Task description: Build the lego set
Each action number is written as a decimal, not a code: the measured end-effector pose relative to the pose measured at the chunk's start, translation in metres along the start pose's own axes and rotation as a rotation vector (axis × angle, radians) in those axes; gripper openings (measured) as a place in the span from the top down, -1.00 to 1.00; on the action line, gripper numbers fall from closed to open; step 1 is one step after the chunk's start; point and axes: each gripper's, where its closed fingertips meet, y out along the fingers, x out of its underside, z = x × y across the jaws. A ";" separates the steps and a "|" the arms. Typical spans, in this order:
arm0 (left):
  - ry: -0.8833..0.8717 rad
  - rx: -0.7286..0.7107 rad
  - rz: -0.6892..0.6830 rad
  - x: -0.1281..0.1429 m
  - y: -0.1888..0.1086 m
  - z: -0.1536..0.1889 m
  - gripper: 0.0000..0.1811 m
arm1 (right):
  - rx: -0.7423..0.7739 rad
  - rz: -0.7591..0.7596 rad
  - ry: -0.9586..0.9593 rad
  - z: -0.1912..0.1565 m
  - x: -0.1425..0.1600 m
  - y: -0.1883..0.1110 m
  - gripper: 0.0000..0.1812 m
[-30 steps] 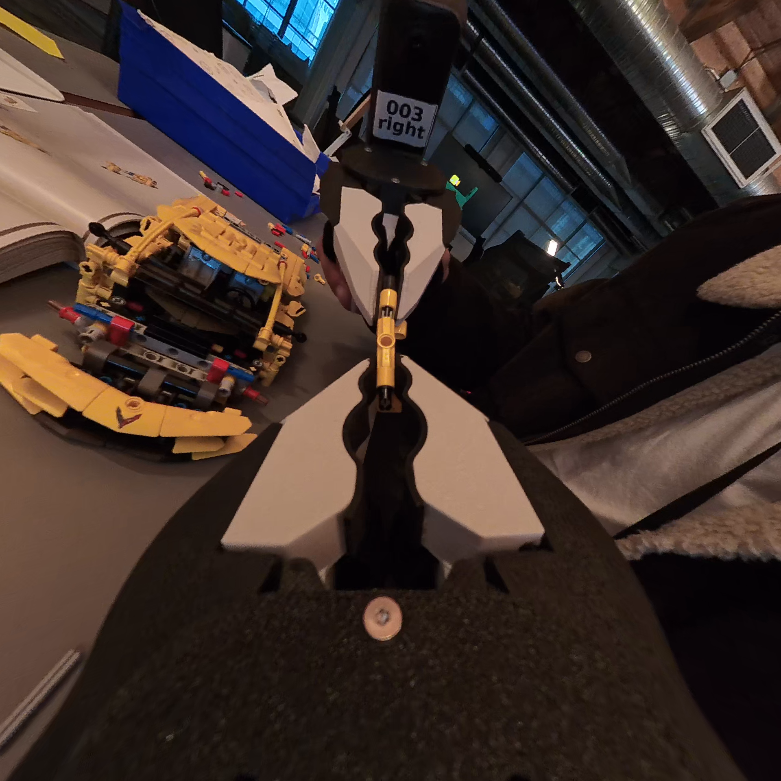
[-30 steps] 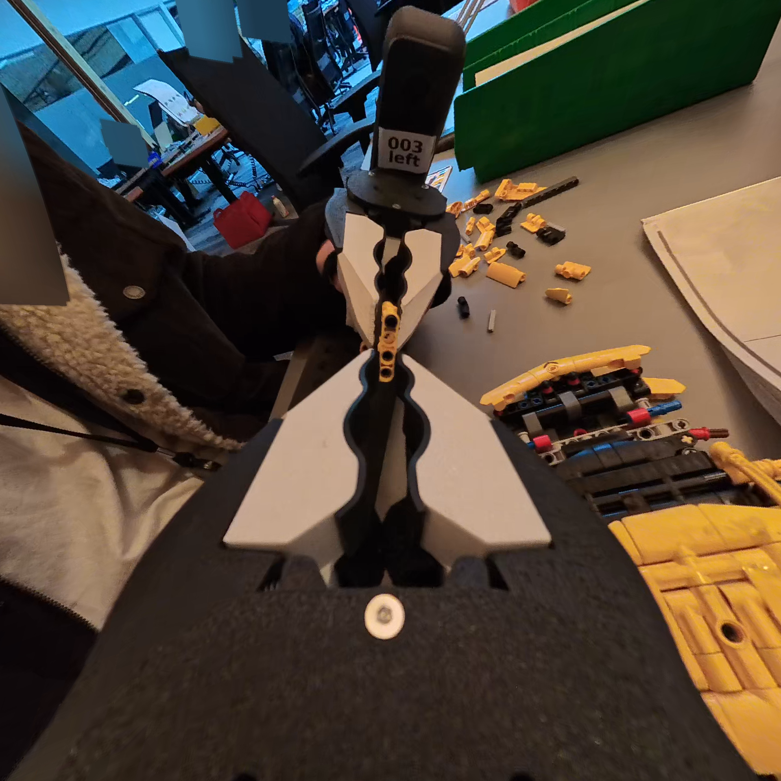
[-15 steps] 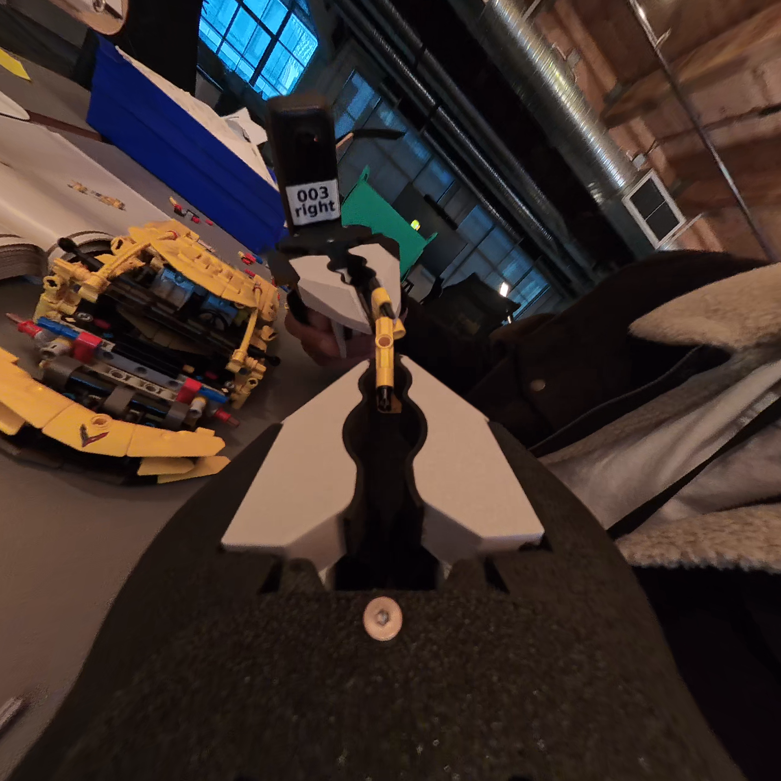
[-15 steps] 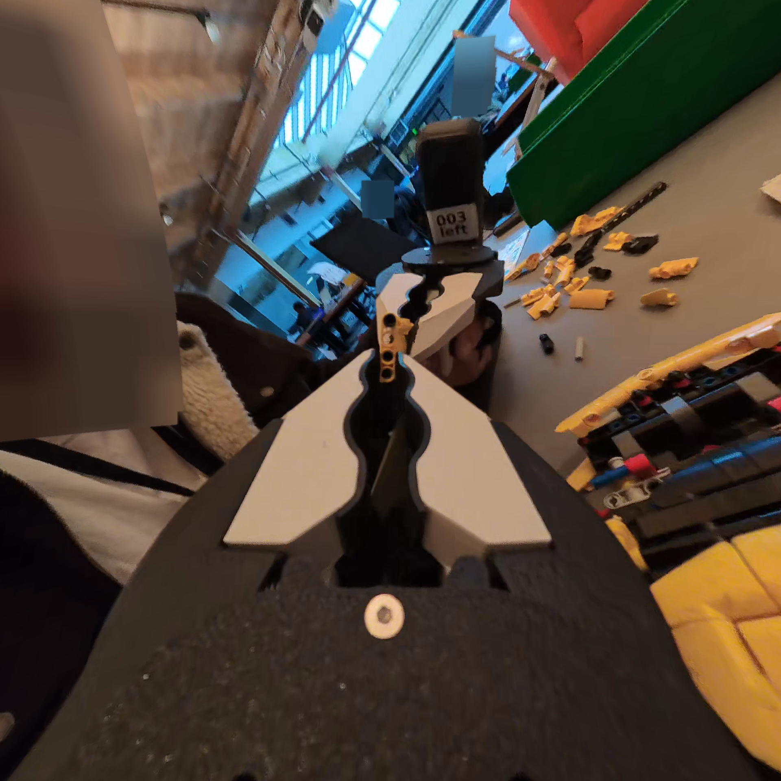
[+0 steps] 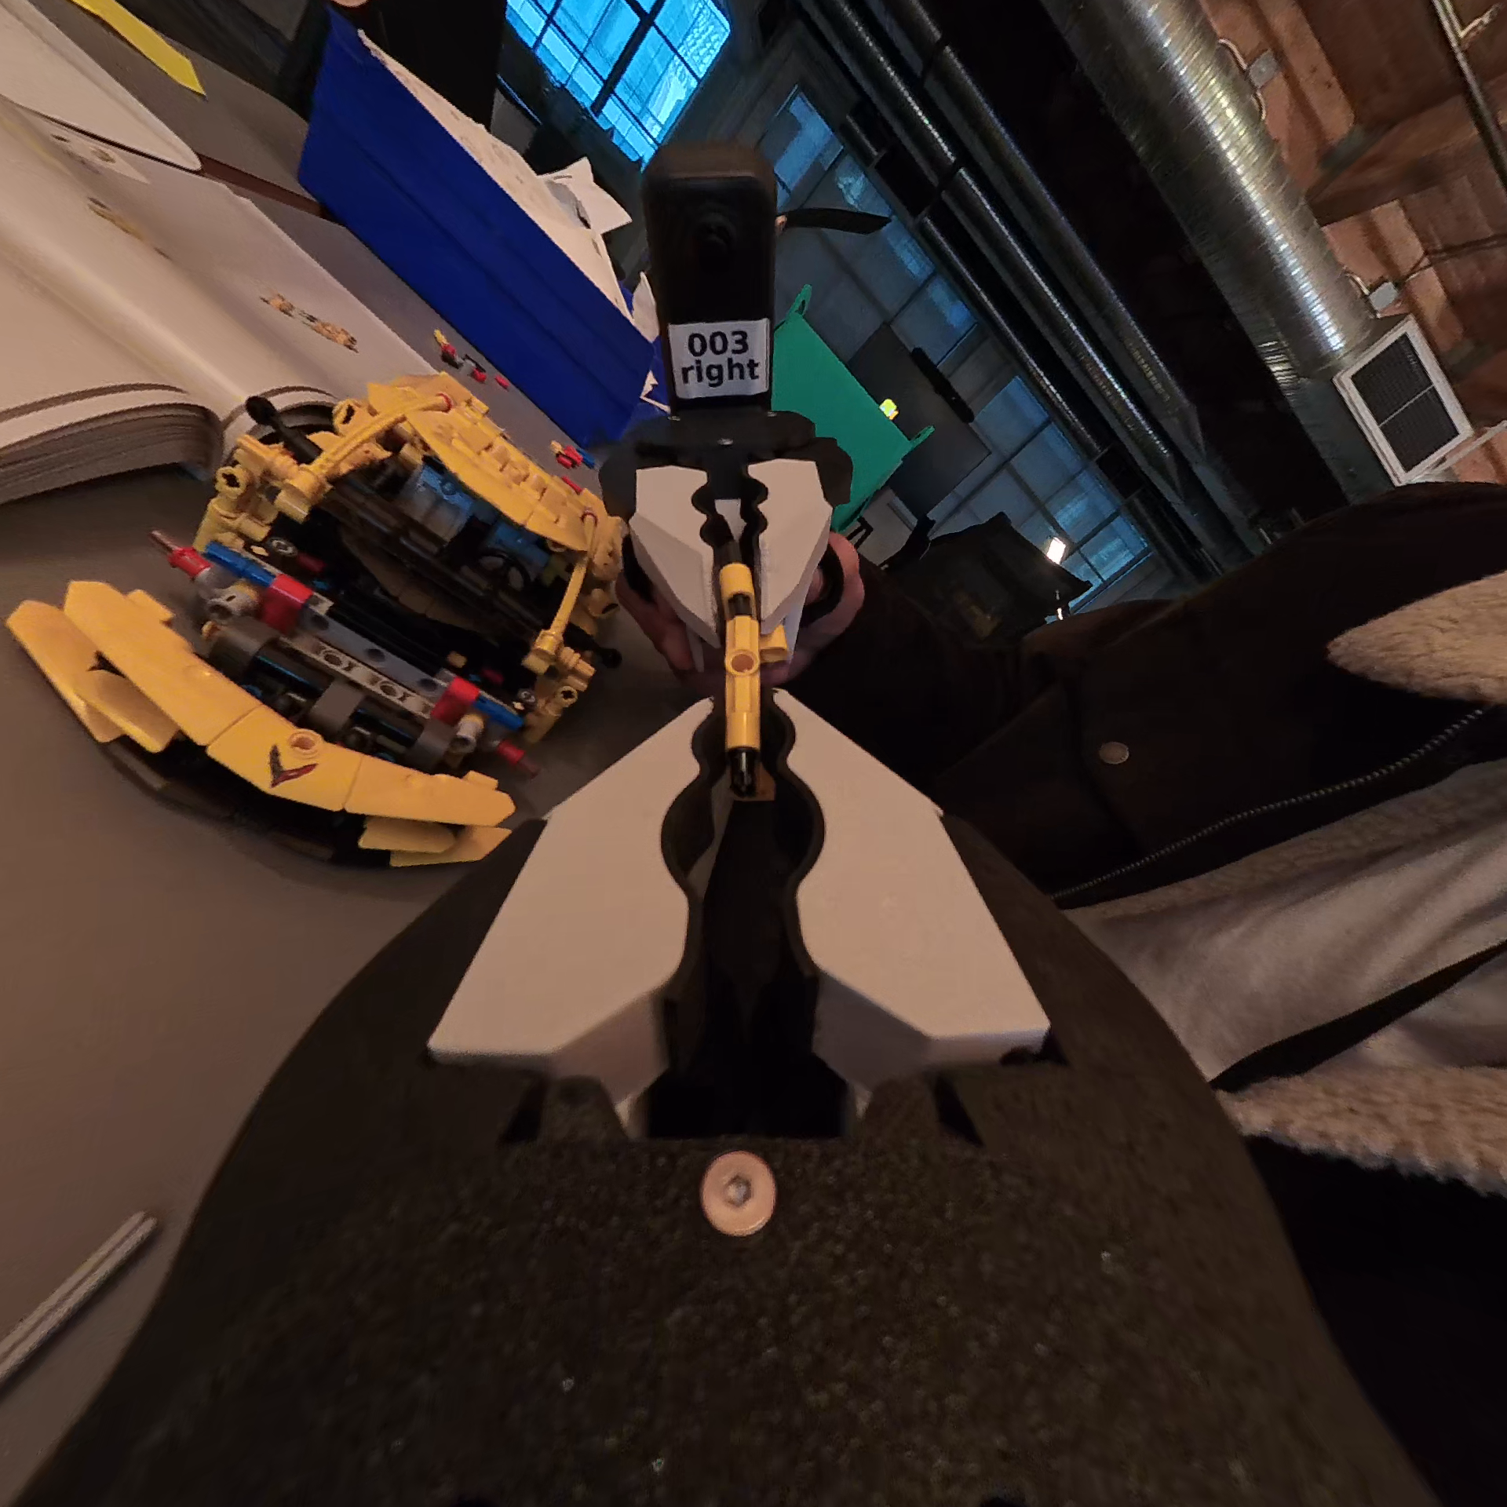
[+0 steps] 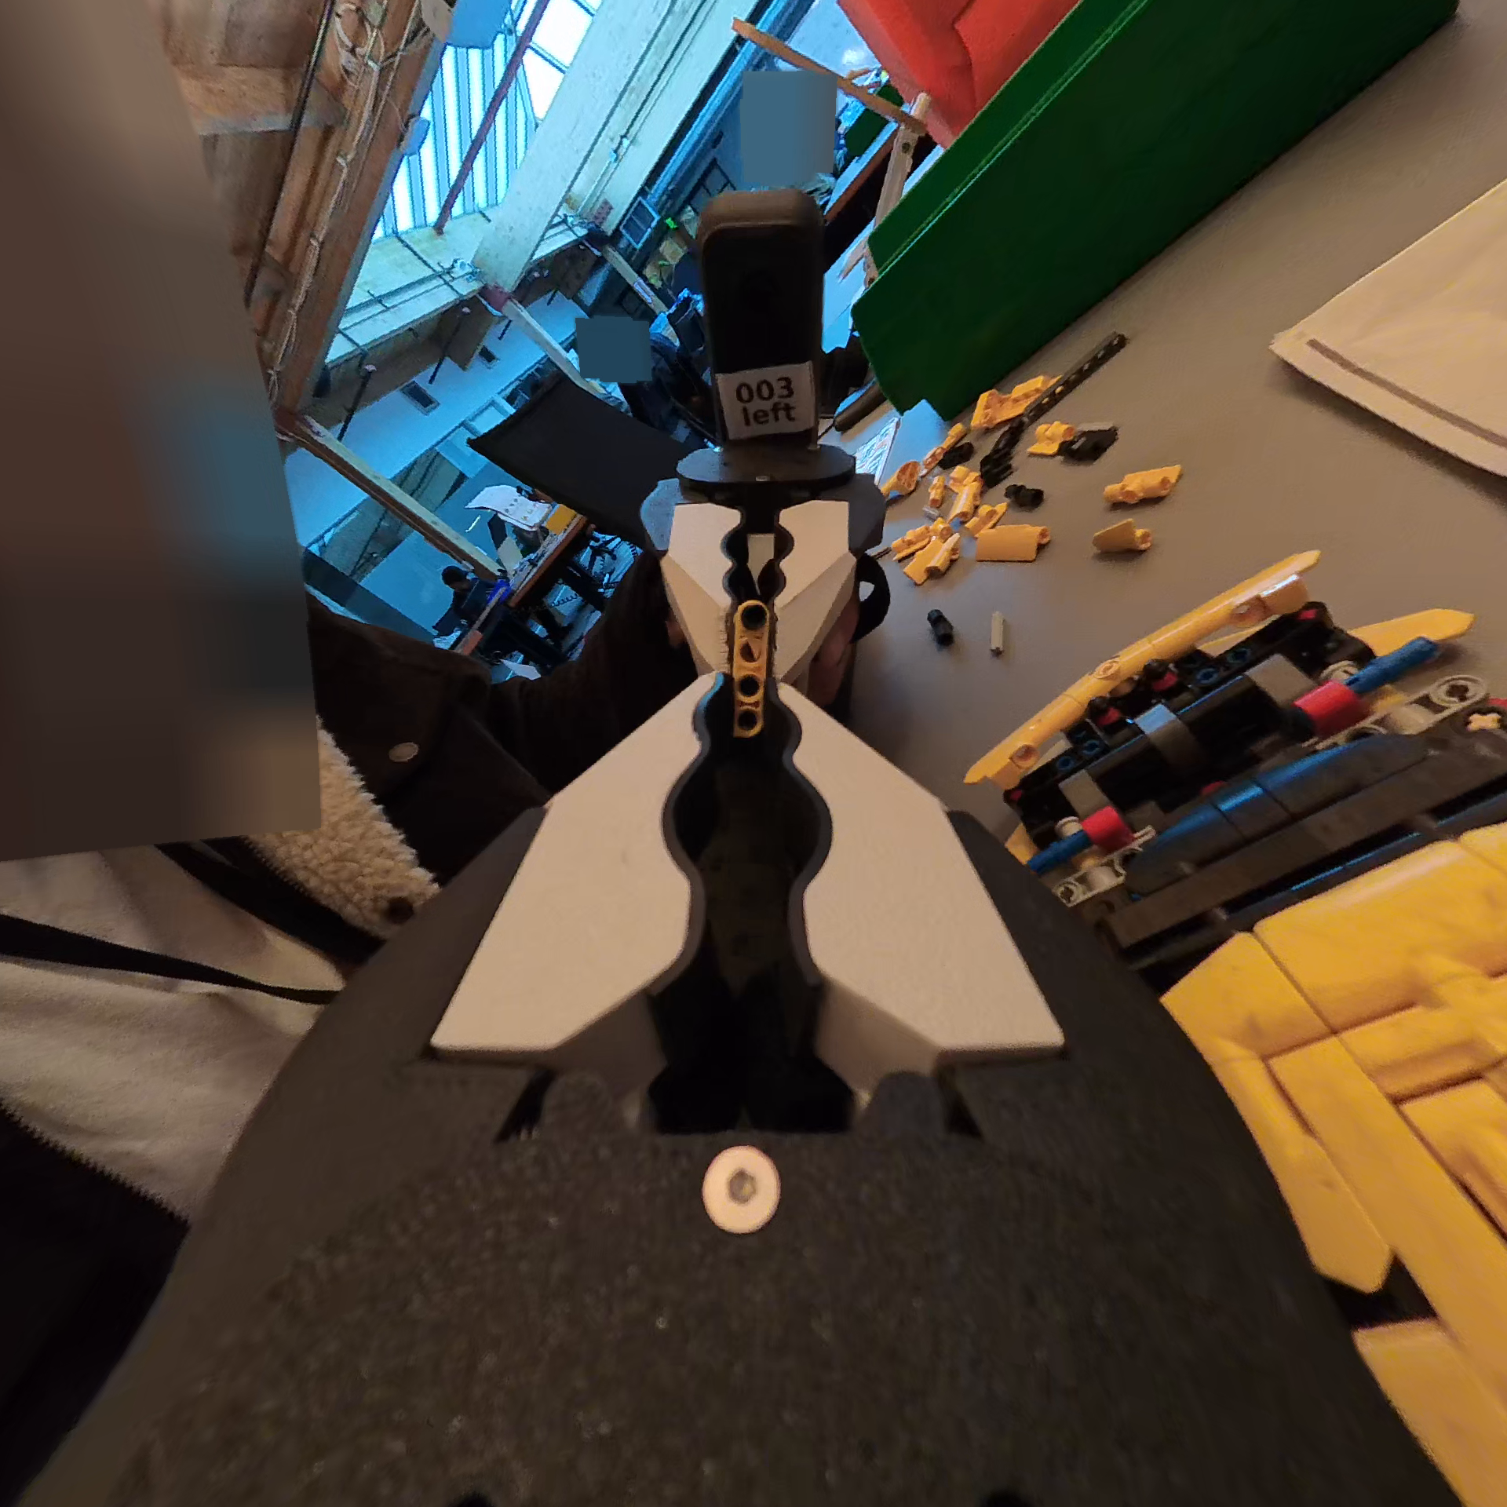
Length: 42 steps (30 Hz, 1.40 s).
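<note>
Both sets of jaws are squeezed tight on one thin yellow beam [image 5: 740, 677], the left gripper [image 5: 738, 734] and right gripper [image 6: 746, 701] each pinching an end, likely to push parts together in mid-air. It is hard, smooth plastic with round holes. Past the jaws, the yellow car [image 5: 391, 587] sits on the grey bench [image 5: 163, 938].

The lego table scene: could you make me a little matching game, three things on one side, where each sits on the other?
Things:
1. yellow beam
2. loose yellow pieces
3. half-built yellow car

Places:
A. scattered on the table by the green bin
B. standing on the table beside an open booklet
C. held in the air between both tools' jaws

Pairs: 1-C, 2-A, 3-B
</note>
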 end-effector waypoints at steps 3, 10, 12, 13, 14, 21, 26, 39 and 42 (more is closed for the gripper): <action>-0.001 -0.029 -0.003 0.001 0.000 -0.004 0.94 | 0.032 0.002 0.001 0.004 0.001 0.000 0.93; 0.005 -0.044 0.018 -0.002 0.001 -0.005 0.94 | 0.042 0.010 0.024 0.006 0.000 0.000 0.92; 0.023 -0.051 0.020 -0.002 0.001 -0.004 0.94 | 0.023 0.015 0.046 0.005 0.000 0.000 0.92; 0.025 -0.045 0.022 -0.002 0.001 -0.004 0.94 | 0.014 0.015 0.049 0.004 0.000 0.000 0.92; 0.032 -0.044 0.025 -0.003 0.001 -0.003 0.94 | 0.007 0.018 0.057 0.003 0.000 0.001 0.92; 0.003 -0.030 0.072 -0.010 -0.001 -0.004 0.92 | 0.146 -0.038 -0.202 0.004 -0.012 0.000 0.93; -0.063 -0.007 0.178 -0.025 -0.013 -0.008 0.93 | 0.302 -0.038 -0.517 0.002 -0.014 0.001 0.64; 0.103 -0.147 -0.031 0.002 -0.003 -0.012 0.93 | 0.539 -0.187 -0.378 0.018 0.044 -0.064 0.76; 0.122 -0.151 -0.238 0.031 0.008 -0.016 0.92 | 0.618 -0.292 -0.396 0.034 0.084 -0.058 0.75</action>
